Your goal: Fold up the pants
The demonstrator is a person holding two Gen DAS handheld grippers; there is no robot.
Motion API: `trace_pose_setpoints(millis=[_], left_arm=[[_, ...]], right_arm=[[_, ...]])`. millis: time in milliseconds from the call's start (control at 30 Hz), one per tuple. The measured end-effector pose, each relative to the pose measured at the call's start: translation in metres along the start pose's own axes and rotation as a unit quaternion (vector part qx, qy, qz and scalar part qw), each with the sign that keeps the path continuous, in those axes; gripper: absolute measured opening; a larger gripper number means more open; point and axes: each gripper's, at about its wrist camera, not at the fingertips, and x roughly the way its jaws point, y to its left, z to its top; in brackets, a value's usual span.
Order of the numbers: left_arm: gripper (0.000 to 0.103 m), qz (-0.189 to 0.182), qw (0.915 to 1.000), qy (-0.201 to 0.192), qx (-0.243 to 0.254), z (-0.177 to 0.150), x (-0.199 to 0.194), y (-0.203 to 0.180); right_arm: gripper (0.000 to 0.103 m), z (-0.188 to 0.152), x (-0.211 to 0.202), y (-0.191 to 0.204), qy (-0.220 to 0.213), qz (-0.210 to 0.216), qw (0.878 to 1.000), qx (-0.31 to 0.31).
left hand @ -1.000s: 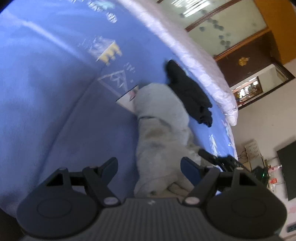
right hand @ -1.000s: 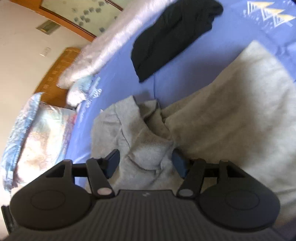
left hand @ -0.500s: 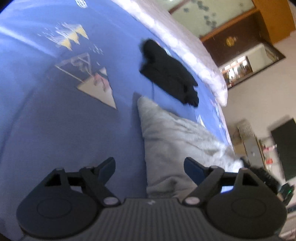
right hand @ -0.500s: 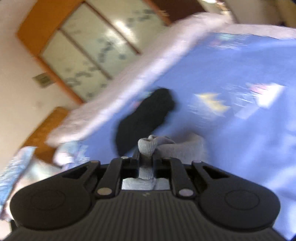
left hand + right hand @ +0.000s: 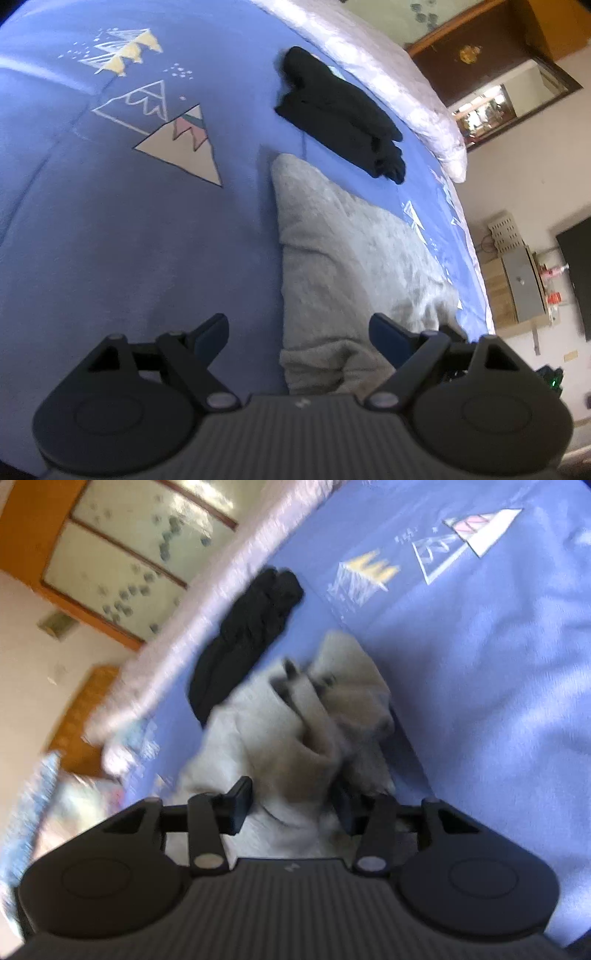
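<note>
Since half a second ago the right gripper [image 5: 291, 805] has let go of the grey cuff it was pinching: its jaws are opening, with bunched grey cloth lying between them but not pressed by either pad. Left gripper [image 5: 297, 332] looks much as it did then, jaws wide, nothing clamped.

Bed [image 5: 110, 240], largest thing in both views: blue cover printed with mountain and triangle shapes, filling most of each frame. Pale quilt [image 5: 388, 77] runs along the far edge of the bed, in front of a wooden wardrobe with frosted panels [image 5: 122, 565].

Grey pants [image 5: 343, 258]: on the blue cover, toward the right edge of the bed in the left wrist view. One straight folded edge faces the open middle of the bed; the near end lies between the left gripper's spread fingers, closer to the right finger, not gripped. In the right wrist view the pants [image 5: 295, 731] sit heaped and rumpled, folds piled up just ahead of the jaws; that frame is motion-blurred, so finer detail cannot be told.

Black garment [image 5: 340, 114]: folded, lying between the pants and the quilt; near the pants' far corner, whether they touch I cannot tell.

Shelf with small items and a dark screen stand beyond the bed's right edge.
</note>
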Motion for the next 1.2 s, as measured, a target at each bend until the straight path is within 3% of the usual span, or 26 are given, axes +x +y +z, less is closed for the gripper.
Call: trace_pose_setpoints(millis=[200, 333, 433, 467, 500, 567, 667, 700, 767, 933, 967, 1000, 1033, 1100, 1200], left_arm=[[0.086, -0.001, 0.9999, 0.011, 0.000, -0.002, 0.003, 0.003], [0.086, -0.022, 0.9997, 0.010, -0.005, 0.003, 0.001, -0.006], [0.089, -0.040, 0.9991, 0.005, 0.011, 0.011, -0.004, -0.024], [0.091, -0.045, 0.9988, 0.005, 0.021, 0.015, -0.004, -0.033], [0.094, -0.049, 0.9983, 0.006, 0.031, 0.019, -0.003, -0.042], [0.095, -0.054, 0.9973, 0.011, 0.049, 0.024, 0.004, -0.062], [0.099, -0.058, 0.9930, 0.031, 0.098, 0.027, 0.026, -0.097], [0.099, -0.055, 0.9913, 0.039, 0.113, 0.026, 0.033, -0.107], [0.099, -0.051, 0.9874, 0.055, 0.139, 0.024, 0.048, -0.125], [0.099, -0.020, 0.9805, 0.088, 0.175, 0.021, 0.087, -0.148], [0.096, -0.021, 0.9781, 0.098, 0.182, 0.020, 0.095, -0.151], [0.086, -0.017, 0.9757, 0.103, 0.192, 0.018, 0.101, -0.156], [0.061, -0.012, 0.9732, 0.109, 0.202, 0.017, 0.104, -0.158], [0.039, 0.006, 0.9700, 0.128, 0.207, 0.017, 0.115, -0.159], [0.028, -0.006, 0.9793, 0.130, 0.154, 0.026, 0.115, -0.142]], right_arm=[[0.057, 0.015, -0.039, 0.004, -0.080, -0.029, 0.995, -0.060], [0.056, 0.016, -0.027, 0.012, -0.072, -0.037, 0.992, -0.096], [0.024, 0.002, -0.011, 0.029, -0.049, -0.063, 0.984, -0.157], [0.023, -0.004, -0.012, 0.033, -0.052, -0.069, 0.981, -0.176], [0.022, -0.012, -0.013, 0.043, -0.061, -0.075, 0.975, -0.198], [0.022, -0.036, -0.017, 0.072, -0.085, -0.087, 0.952, -0.282], [0.022, -0.073, -0.009, 0.111, -0.104, -0.098, 0.895, -0.423], [0.022, -0.083, -0.005, 0.117, -0.100, -0.094, 0.882, -0.450], [0.021, -0.094, 0.003, 0.124, -0.092, -0.083, 0.871, -0.475], [0.021, -0.098, 0.005, 0.120, -0.081, -0.059, 0.875, -0.473], [0.021, -0.097, 0.005, 0.119, -0.081, -0.059, 0.874, -0.475], [0.021, -0.094, 0.004, 0.117, -0.081, -0.060, 0.875, -0.473], [0.021, -0.091, 0.003, 0.116, -0.082, -0.058, 0.877, -0.469], [0.021, -0.085, -0.001, 0.111, -0.081, -0.051, 0.885, -0.456], [0.026, -0.074, -0.002, 0.101, -0.064, -0.030, 0.897, -0.436]])
